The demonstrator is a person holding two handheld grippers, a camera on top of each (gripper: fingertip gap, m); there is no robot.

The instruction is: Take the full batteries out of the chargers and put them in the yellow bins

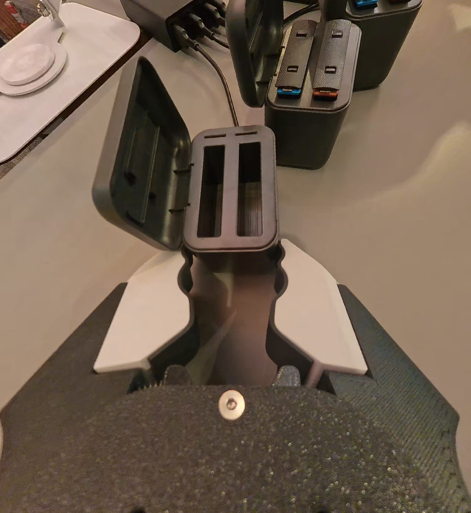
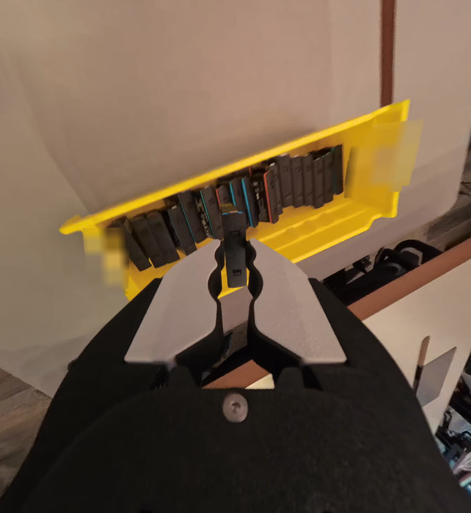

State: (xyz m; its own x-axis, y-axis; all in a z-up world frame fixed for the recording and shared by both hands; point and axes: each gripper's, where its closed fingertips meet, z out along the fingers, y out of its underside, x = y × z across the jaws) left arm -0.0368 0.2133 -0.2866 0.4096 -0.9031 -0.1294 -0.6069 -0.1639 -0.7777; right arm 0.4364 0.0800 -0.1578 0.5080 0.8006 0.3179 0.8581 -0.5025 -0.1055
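Batteries first: at frame centre in the left wrist view our left gripper [image 1: 233, 249] pinches the near charger [image 1: 230, 191], lid [image 1: 142, 163] flipped open to the left, both slots empty. Upper right, a second charger [image 1: 309, 111] holds two batteries [image 1: 310, 59]. In the right wrist view, our right gripper [image 2: 235, 244] clamps one battery [image 2: 234, 249] at centre, right before the yellow bin [image 2: 306, 233], where a row of stored batteries [image 2: 298, 181] stands.
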